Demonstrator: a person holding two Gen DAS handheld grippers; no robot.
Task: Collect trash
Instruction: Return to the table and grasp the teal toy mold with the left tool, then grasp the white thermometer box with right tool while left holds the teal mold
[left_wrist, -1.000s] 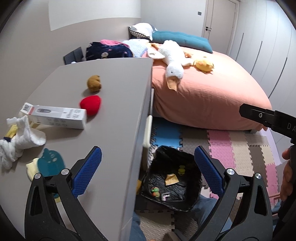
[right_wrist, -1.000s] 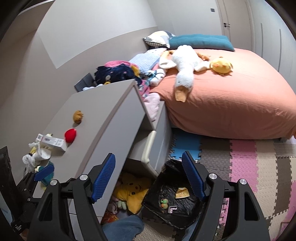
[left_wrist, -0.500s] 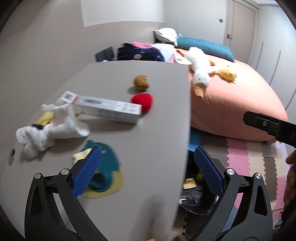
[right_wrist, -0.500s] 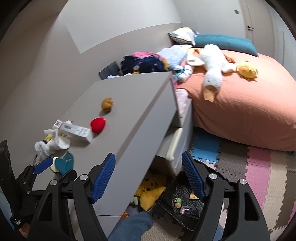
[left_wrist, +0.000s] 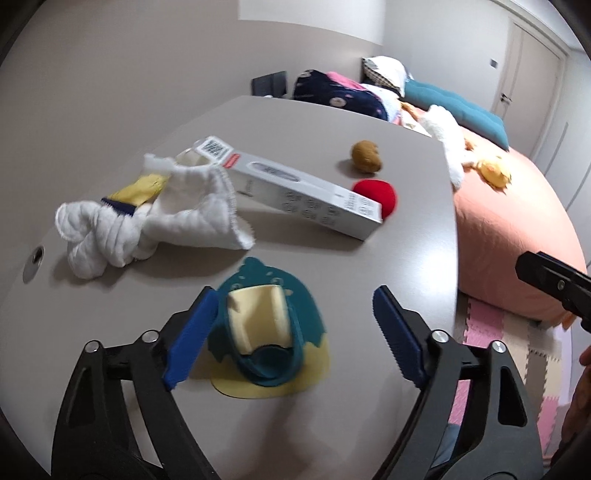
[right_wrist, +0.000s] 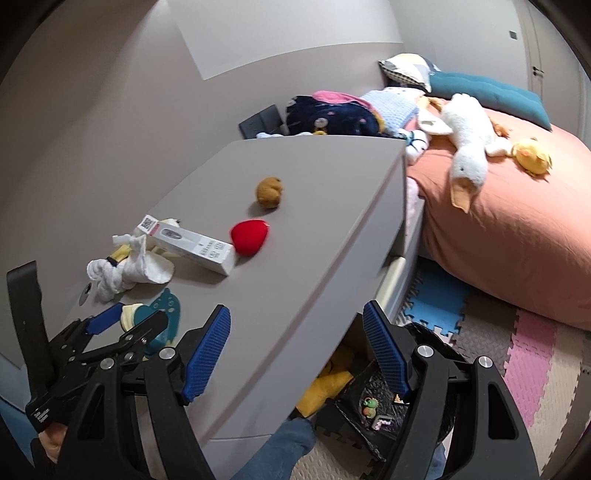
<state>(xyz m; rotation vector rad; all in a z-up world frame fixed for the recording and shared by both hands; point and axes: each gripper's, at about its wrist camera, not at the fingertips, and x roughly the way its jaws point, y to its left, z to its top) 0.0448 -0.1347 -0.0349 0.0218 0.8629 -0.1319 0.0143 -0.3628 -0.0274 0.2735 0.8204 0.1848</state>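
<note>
The teal-and-yellow cutout thing with a cream pouch on it is lying flat on the grey desk, right between the spread blue pads of the left gripper, which is hanging wide open and gripping nothing. Looks like that's the next bit of trash getting picked. Just past it the wadded white cloth, the long white box, a red heart plush and a brown fuzzy ball are sitting further back on the desk.

The right gripper is also gaping, empty, hovering over the desk's front edge. Below it on the floor the black-lined trash bin is already holding a few small scraps, so I'd say the job is partway: some stuff binned, the whole desktop pile left.

Compared with a second ago, the left camera has swung away from the bin and up over the desk, closing in on the cutout, while the right one is drifting leftward too.
</note>
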